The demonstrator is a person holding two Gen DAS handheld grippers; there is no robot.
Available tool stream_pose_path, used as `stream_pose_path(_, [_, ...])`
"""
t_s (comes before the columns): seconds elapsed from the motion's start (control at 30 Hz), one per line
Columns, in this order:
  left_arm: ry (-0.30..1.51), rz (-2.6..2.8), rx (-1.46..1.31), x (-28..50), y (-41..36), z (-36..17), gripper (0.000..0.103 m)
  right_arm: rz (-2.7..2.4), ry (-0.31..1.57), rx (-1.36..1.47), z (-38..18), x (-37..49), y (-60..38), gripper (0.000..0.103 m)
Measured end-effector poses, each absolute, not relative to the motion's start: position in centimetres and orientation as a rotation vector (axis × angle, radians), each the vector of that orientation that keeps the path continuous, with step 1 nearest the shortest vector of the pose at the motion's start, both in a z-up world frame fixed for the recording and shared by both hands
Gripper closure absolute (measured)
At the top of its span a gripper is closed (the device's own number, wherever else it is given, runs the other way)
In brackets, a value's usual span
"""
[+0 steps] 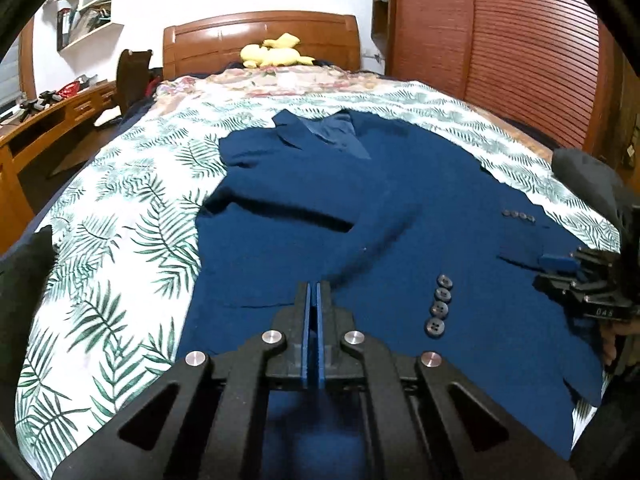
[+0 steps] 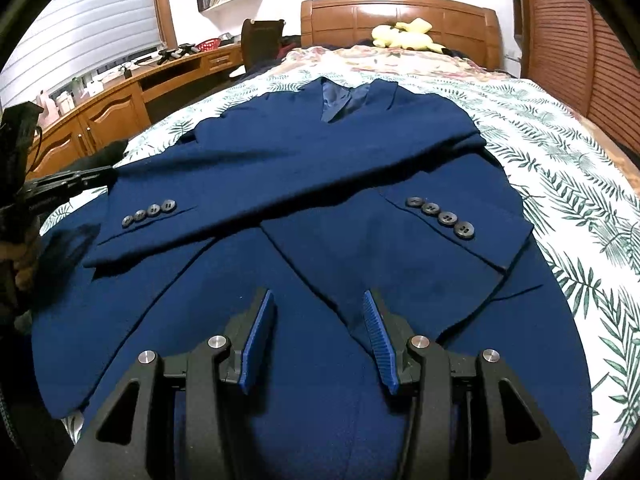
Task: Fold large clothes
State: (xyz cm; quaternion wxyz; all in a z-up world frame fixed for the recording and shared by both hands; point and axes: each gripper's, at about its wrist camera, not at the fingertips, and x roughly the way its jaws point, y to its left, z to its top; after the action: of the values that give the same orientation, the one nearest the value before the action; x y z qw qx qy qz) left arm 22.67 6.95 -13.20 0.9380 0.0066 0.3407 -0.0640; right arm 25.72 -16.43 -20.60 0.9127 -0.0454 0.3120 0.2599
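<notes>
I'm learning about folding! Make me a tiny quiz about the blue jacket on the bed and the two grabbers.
1. True or false: the sleeves of the blue jacket are crossed over its front.
2. Which gripper has its jaws apart? A) left gripper B) right gripper
3. Fill the gap: each sleeve cuff shows a row of ____ grey buttons.

Key
1. True: both sleeves lie folded across the body, one over the other.
2. B: its blue pads stand apart above the cloth; the left gripper's pads are pressed together, and nothing shows clearly between them.
3. Four.
</notes>
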Motion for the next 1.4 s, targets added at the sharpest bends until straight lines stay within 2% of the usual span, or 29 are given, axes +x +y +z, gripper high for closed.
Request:
stream_pose_path(0.27, [0.688,-0.125,-0.020,22.2,7.0,-12.8,0.099,0.540,0.642,-0.083,-20.6,25.6,-16.3,0.054])
stream_pose_path(0.37, [0.691,-0.095,0.007,21.5,6.4,-12.8,0.094,0.538,0.634,-0.084,-20.6,25.4,-16.3,0.054])
stream_pose_path(0.4, [0.689,-0.092,0.017,21.1,6.3,-12.7,0.086,0.538,0.632,-0.083,-20.6,25.4,-16.2,0.054])
stream_pose_path(0.43, [0.685,-0.095,0.020,20.8,6.2,-12.6,0.068,0.539,0.632,-0.081,-20.6,25.4,-16.3,0.054])
stream_pose_path(0.47, [0.677,-0.101,0.016,20.2,6.3,-12.5,0.058,0.539,0.631,-0.078,-20.7,25.4,-16.2,0.054])
stream_pose_path(0.5, [0.671,-0.106,0.010,19.7,6.5,-12.4,0.042,0.540,0.631,-0.076,-20.7,25.4,-16.3,0.054])
stream_pose_path(0.53, [0.668,-0.112,0.004,19.1,6.7,-12.3,0.030,0.539,0.630,-0.076,-20.7,25.4,-16.2,0.054])
stream_pose_path(0.57, [0.667,-0.114,-0.003,18.4,7.0,-12.3,0.027,0.538,0.629,-0.077,-20.7,25.3,-16.2,0.054])
stream_pose_path(0.9, [0.688,-0.056,0.000,12.8,9.8,-12.7,0.027,0.533,0.634,-0.075,-20.6,25.3,-16.2,0.055])
stream_pose_path(0.97, [0.696,-0.054,0.002,12.3,10.3,-12.8,0.032,0.525,0.631,-0.069,-20.3,25.1,-16.4,0.055])
stream_pose_path(1.03, [0.712,-0.058,-0.005,12.1,10.6,-12.9,0.045,0.536,0.675,-0.054,-19.8,25.2,-17.0,0.055])
stream_pose_path(1.13, [0.724,-0.055,-0.008,11.5,10.9,-13.3,0.055,0.473,0.646,-0.070,-18.3,23.9,-18.8,0.055])
stream_pose_path(1.4, [0.760,-0.046,-0.021,10.7,11.7,-14.8,0.056,0.354,0.653,-0.109,-16.6,20.3,-26.9,0.054])
